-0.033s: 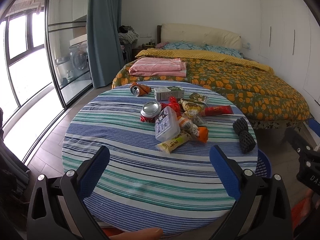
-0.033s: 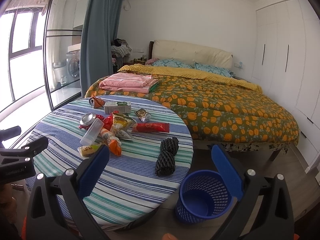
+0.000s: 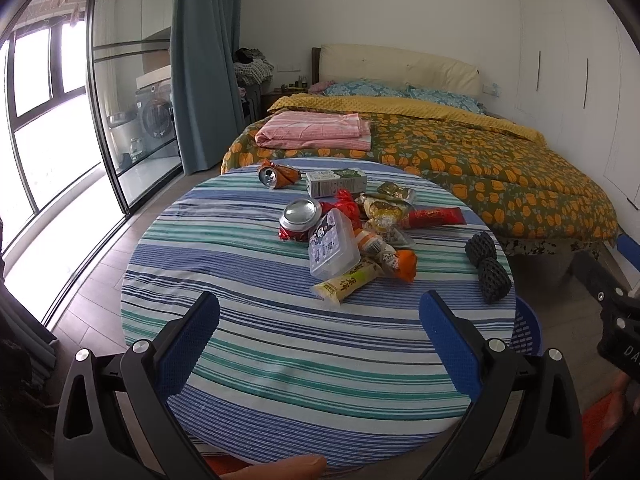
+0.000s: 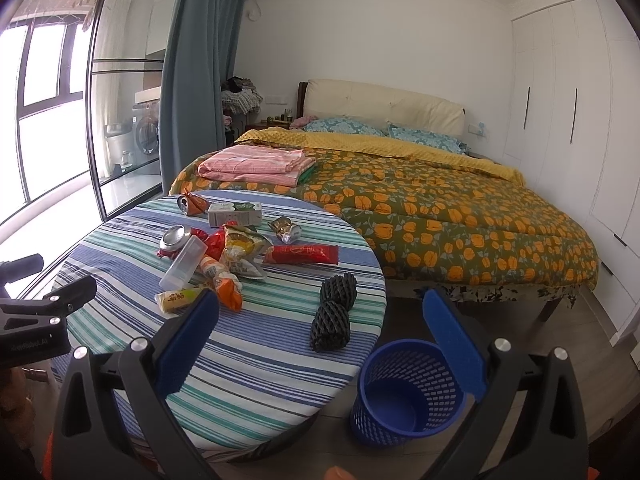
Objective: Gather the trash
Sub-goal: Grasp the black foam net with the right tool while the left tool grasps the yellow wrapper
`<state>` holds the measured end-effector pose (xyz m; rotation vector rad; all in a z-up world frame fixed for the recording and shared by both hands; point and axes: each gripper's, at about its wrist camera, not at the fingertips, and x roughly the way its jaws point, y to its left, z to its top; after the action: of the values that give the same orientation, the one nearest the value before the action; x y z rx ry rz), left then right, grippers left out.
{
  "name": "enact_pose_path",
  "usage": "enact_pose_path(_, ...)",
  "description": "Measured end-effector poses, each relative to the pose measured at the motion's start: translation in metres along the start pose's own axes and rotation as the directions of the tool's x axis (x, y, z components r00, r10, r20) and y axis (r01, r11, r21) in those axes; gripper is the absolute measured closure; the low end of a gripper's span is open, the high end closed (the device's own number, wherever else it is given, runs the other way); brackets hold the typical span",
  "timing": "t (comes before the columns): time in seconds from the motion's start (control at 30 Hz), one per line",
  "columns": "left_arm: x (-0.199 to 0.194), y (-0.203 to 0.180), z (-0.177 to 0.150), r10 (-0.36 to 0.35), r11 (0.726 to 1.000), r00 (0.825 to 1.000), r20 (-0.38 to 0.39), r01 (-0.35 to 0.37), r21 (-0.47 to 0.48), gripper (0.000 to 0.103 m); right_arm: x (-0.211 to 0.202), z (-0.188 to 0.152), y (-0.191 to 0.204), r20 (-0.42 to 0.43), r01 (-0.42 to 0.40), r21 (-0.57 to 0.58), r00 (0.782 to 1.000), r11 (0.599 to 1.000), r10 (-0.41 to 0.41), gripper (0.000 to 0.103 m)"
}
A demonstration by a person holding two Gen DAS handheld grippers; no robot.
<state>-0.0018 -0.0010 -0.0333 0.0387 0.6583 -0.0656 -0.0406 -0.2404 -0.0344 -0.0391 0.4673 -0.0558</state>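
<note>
Currently both our left gripper [image 3: 319, 324] and right gripper [image 4: 321, 322] hang with fingers spread, empty; risk: black foam netting [image 4: 333, 307], lower centre near the tabletop [image 4: 248, 364] edge, rolls off beside the blue bin [image 4: 408, 396].

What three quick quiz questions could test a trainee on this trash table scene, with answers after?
1. True or false: the bin stands on the table.
2. Which lies nearest the right gripper: A can, B foam net, C carton?
3. Fill in: both grippers, including the left gripper, are ____.

Key: 1 false, it stands on the floor beside it; 2 B; 3 open, holding nothing.
</note>
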Motion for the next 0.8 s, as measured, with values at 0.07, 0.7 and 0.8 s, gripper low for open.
enact_pose_path(0.07, 0.009, 0.003, -0.005, -0.006, 1.000, 0.999, -0.033, 0.006, 0.010, 0.004, 0.000, -0.003, -0.003, -0.007, -0.003, 0.004, 1.000, 1.000, 0.003, 0.005)
enact_pose_path(0.7, 0.158, 0.013, 0.010, -0.163, 0.969, 0.957, -0.238, 0.201, 0.145, 0.011, 0.090, -0.028, -0.032, -0.228, -0.102, 0.087, 0.966, 0.991, 0.120, 0.005)
enact_pose_path(0.8, 0.177, 0.010, 0.010, -0.171, 0.964, 0.951, -0.258, 0.215, 0.154, 0.014, 0.122, -0.028, -0.031, -0.294, -0.134, 0.092, 0.943, 0.987, 0.155, 0.009)
